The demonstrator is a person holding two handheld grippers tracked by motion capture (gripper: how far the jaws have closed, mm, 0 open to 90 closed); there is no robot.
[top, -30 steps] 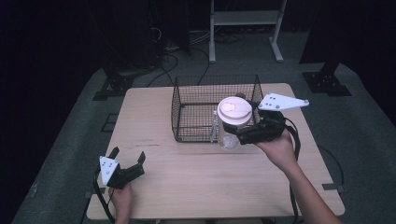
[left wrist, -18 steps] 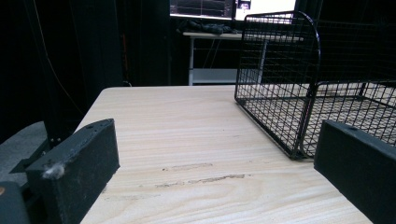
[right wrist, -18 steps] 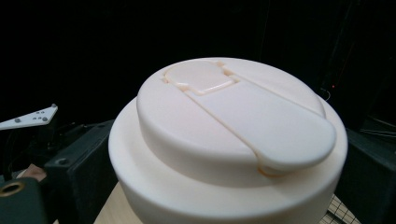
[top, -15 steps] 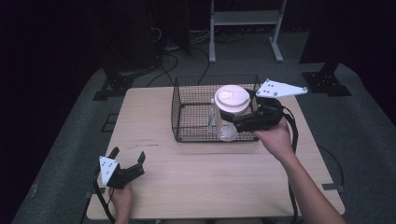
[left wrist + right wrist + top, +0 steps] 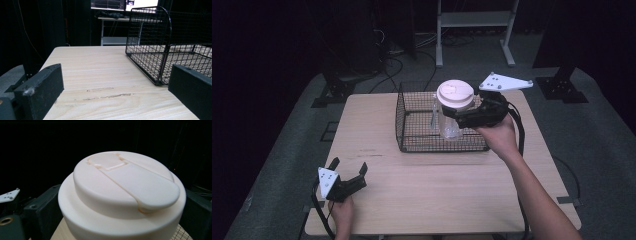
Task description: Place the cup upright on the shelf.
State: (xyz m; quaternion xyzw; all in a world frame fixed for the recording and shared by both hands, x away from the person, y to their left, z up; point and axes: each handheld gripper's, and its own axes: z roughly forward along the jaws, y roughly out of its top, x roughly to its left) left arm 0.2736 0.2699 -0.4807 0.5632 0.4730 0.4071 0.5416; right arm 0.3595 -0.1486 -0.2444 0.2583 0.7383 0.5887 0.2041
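A clear bottle with a wide cream lid hangs over the black wire basket in the high view, held just under the lid by my right gripper, which is shut on it. The lid looms large in the right gripper view, with black jaws on either side. At the table's near left corner my left gripper rests open with nothing between its jaws. The basket stands ahead and to the right in the left gripper view.
The light wooden table has bare room in front of the basket. A white metal stand and cables lie on the dark floor beyond the far edge. A grey plate tops the right gripper.
My right gripper has carried the bottle up and away from me, from the basket's front right corner to over the basket's interior. The left gripper has stayed put.
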